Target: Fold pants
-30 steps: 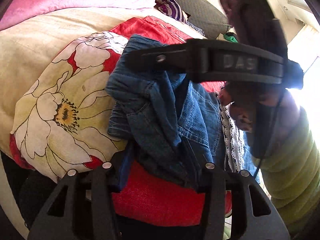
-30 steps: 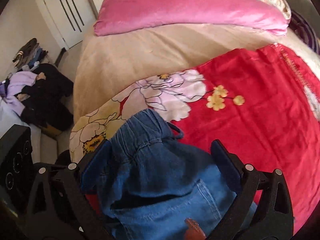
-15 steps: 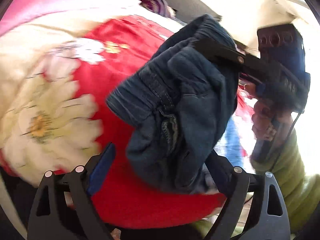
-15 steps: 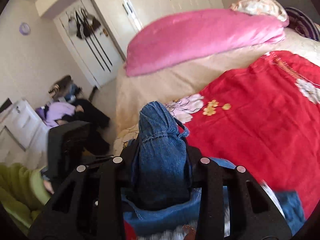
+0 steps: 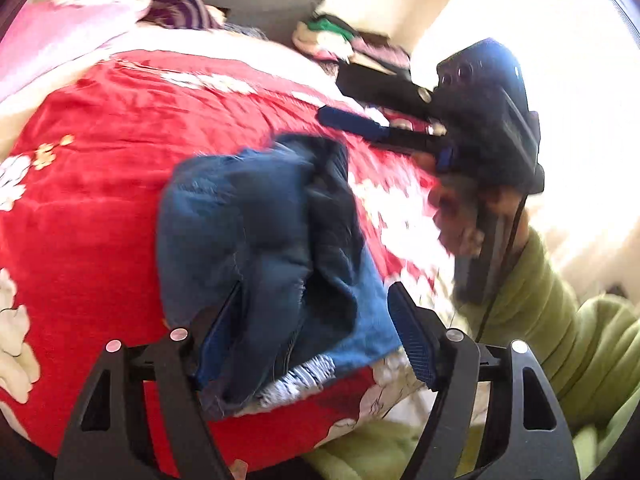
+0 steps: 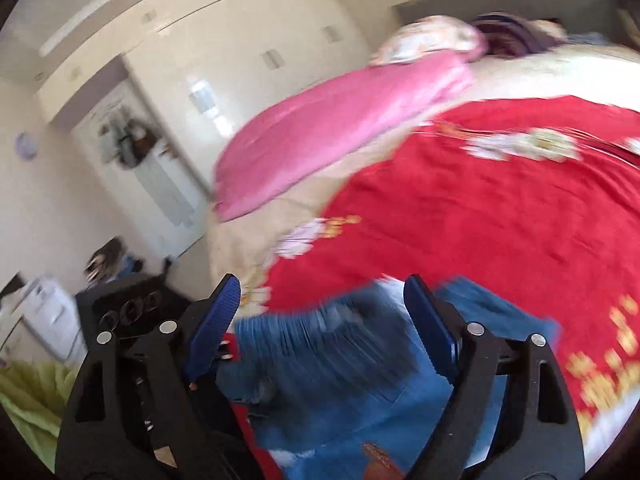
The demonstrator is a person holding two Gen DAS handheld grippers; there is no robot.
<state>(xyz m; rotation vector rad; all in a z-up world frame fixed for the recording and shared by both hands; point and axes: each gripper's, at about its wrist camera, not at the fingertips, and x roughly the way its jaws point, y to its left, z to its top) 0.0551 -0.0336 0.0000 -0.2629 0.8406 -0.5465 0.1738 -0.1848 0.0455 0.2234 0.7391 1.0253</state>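
Observation:
The blue jeans (image 5: 260, 232) lie in a crumpled bundle on the red flowered bedspread (image 5: 100, 200). My left gripper (image 5: 316, 292) straddles the near end of the bundle and its jaws are closing. The left pad (image 5: 220, 328) touches denim and the right pad (image 5: 412, 340) stands just off the edge. My right gripper (image 5: 334, 96) hangs above and beyond the jeans, its jaws opening with nothing between them. In the blurred right wrist view, that gripper (image 6: 322, 282) stands wide over the jeans (image 6: 340, 360).
A pink quilt (image 6: 340, 128) and pillows lie at the head of the bed. A white wardrobe (image 6: 240, 40) and door fill the far wall. Clothes are piled (image 5: 332, 36) beyond the bed. The person's green sleeve (image 5: 560, 320) is at the right.
Half a second ago the right gripper was shut on the lifted jeans. It has let go and drawn away, and the jeans have dropped onto the bedspread. Both views have swung sideways.

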